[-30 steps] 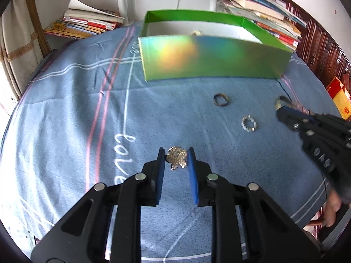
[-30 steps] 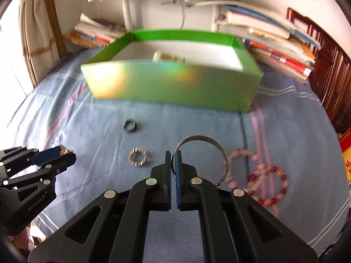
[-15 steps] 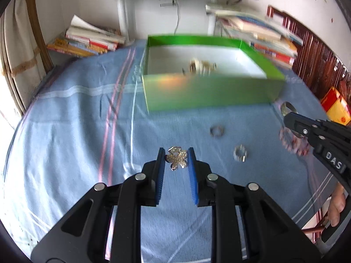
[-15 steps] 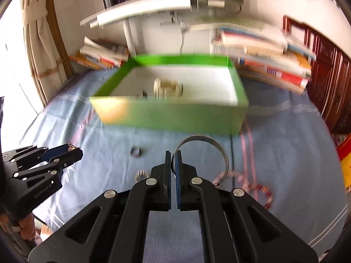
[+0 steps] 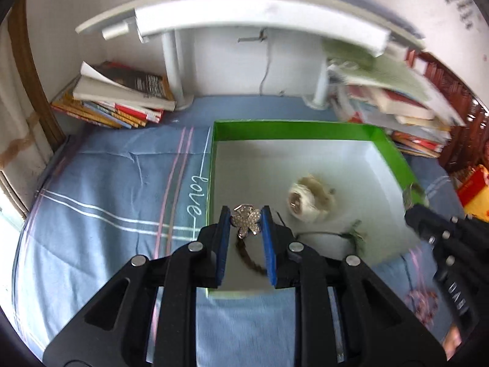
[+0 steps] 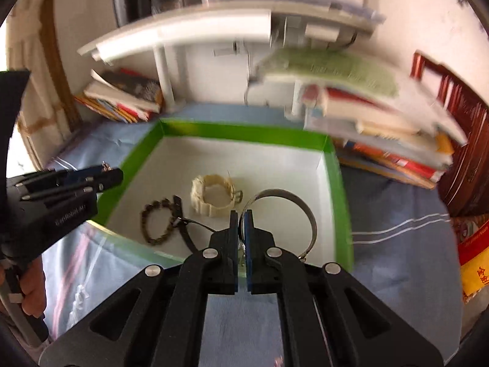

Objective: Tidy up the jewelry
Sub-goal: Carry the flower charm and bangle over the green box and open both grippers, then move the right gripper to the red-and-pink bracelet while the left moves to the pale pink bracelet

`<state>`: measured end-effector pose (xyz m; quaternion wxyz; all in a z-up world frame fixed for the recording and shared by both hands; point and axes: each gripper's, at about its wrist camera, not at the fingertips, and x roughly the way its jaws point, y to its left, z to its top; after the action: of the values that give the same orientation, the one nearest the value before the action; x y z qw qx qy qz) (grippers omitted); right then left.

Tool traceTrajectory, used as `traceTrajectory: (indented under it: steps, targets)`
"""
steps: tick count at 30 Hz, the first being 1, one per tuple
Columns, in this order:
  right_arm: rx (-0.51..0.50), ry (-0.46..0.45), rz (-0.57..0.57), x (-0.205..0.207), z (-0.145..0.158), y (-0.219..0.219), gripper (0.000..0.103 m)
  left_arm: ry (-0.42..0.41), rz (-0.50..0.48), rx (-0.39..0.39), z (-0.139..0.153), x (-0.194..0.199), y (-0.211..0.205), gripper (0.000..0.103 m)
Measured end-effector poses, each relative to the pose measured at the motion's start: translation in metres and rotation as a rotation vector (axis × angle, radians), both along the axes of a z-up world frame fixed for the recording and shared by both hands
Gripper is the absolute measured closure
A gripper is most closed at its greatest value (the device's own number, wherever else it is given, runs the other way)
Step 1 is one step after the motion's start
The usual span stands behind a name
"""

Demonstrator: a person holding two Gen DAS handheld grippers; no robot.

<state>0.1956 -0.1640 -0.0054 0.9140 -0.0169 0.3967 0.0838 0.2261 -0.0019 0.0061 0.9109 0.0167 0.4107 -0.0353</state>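
My left gripper (image 5: 245, 217) is shut on a sparkly silver flower brooch (image 5: 247, 220) and hangs over the near left part of the green box (image 5: 287, 128). My right gripper (image 6: 241, 221) is shut on a thin silver bangle (image 6: 293, 205), held above the box's (image 6: 244, 131) near right part. On the box's white floor lie a cream beaded bracelet (image 6: 212, 194), a dark bead bracelet (image 6: 156, 223) and a dark cord (image 6: 186, 229). The left gripper (image 6: 104, 174) shows at the left of the right wrist view, the right gripper (image 5: 412, 214) at the right edge of the left wrist view.
The box sits on a blue striped cloth (image 5: 122, 189). Book stacks stand behind it at left (image 5: 122, 101) and right (image 6: 382, 128), under a white shelf (image 5: 244, 15). A red bead bracelet (image 5: 420, 304) lies on the cloth near the right gripper. A hand (image 6: 30, 287) holds the left gripper's handle.
Both grippers have risen and moved forward from over the cloth to over the green box, each still holding its piece. The loose rings on the cloth have dropped out of view.
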Motion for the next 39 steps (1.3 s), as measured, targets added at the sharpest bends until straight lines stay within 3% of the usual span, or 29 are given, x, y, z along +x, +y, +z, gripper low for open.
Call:
traceTrajectory:
  steps: [2, 5, 7, 10, 15, 21, 26, 34, 39]
  targets:
    - [-0.011, 0.030, -0.007, 0.013, -0.013, 0.003, 0.098, 0.018, 0.008, 0.010, -0.010, 0.010, -0.002, 0.082]
    - [-0.040, 0.038, -0.021, 0.021, -0.027, 0.006, 0.088, 0.042, -0.005, 0.017, -0.019, 0.020, -0.008, 0.079]
    - [0.011, 0.044, -0.021, 0.010, -0.020, -0.006, 0.079, 0.032, -0.005, 0.035, -0.018, 0.017, -0.011, 0.060]
    - [0.040, 0.000, -0.048, -0.017, -0.005, -0.027, 0.064, -0.017, -0.009, 0.056, -0.006, -0.001, -0.012, 0.051]
    - [0.042, -0.013, -0.133, -0.072, -0.005, -0.074, 0.063, -0.037, -0.042, 0.070, 0.002, -0.059, -0.012, 0.042]
    - [0.056, 0.129, -0.283, -0.114, -0.058, -0.125, 0.063, 0.038, -0.168, 0.073, -0.037, -0.111, -0.044, 0.038]
    - [0.074, 0.163, -0.347, -0.130, -0.075, -0.148, 0.063, 0.119, -0.248, 0.089, -0.066, -0.120, -0.075, 0.038]
    - [0.042, 0.146, -0.361, -0.145, -0.069, -0.142, 0.063, 0.111, -0.393, 0.075, -0.067, -0.120, -0.142, 0.033]
    - [0.048, 0.147, -0.368, -0.148, -0.066, -0.151, 0.063, 0.127, -0.408, 0.133, -0.079, -0.114, -0.166, 0.033]
